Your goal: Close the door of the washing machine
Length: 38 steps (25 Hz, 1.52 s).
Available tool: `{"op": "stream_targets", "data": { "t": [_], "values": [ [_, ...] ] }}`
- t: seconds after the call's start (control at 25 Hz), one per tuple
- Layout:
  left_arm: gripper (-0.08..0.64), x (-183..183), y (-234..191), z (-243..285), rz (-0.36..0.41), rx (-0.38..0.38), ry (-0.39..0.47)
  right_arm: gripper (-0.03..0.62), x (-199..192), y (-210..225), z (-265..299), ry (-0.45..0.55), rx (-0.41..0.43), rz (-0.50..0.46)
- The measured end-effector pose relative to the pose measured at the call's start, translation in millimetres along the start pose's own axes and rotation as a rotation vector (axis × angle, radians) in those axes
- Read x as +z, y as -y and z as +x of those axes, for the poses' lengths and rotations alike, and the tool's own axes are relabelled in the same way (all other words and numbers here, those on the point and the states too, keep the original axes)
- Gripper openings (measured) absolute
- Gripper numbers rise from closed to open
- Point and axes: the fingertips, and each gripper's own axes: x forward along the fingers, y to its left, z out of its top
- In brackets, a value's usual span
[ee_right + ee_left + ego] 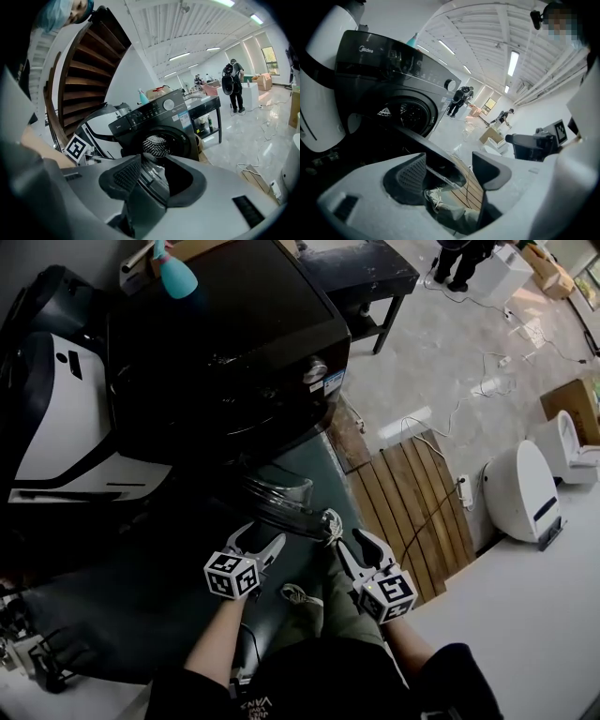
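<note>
1. The washing machine is the dark front-loader at upper centre of the head view. A teal bottle sits on its top at the upper left.
2. The door is not closed. It is swung out toward the person, at frame centre just below the machine, and the drum shows behind it in the right gripper view.
3. The left gripper is at lower centre-left, tips right at the door's near edge. In its own view the jaws are spread and released, and the door rim runs through the gap.
4. The right gripper is at lower centre-right, beside the door's right end. Its jaws are also spread, with the door glass between them. The pads look just clear of it, though contact is hard to judge there.
5. Wooden slats lie on the floor to the right of the door.
</note>
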Motion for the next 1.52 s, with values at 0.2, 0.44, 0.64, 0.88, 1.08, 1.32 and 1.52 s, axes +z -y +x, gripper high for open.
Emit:
{"op": "stream_targets", "data": {
  "t": [0.2,0.44,0.64,0.88,1.08,1.32,1.52],
  "values": [
    [0.304,26.9,0.7,28.7,0.007,-0.014,0.003,0.140,4.9,25.9,18.2,-0.021,-0.028,0.003],
    [0.290,54.6,-3.8,54.8,0.004,-0.006,0.020,0.130,13.1,56.7,48.2,-0.042,-0.046,-0.003],
    [0.265,71.3,-10.1,69.1,-0.003,0.008,0.027,0.114,24.3,74.5,74.8,-0.060,-0.037,-0.023],
    [0.220,89.7,-21.4,81.5,-0.011,0.047,0.049,0.063,29.7,91.1,107.4,-0.086,-0.037,-0.032],
    [0.153,103.5,-34.3,88.8,-0.020,0.106,0.088,0.002,28.7,106.6,136.2,-0.117,-0.056,-0.015],
    [0.055,118.7,-50.5,95.1,-0.010,0.165,0.116,0.002,27.5,113.8,170.9,-0.139,-0.050,0.014],
    [0.021,127.7,-60.1,100.4,-0.022,0.194,0.134,0.002,29.5,118.7,192.7,-0.132,-0.057,0.002]
  ]
}}
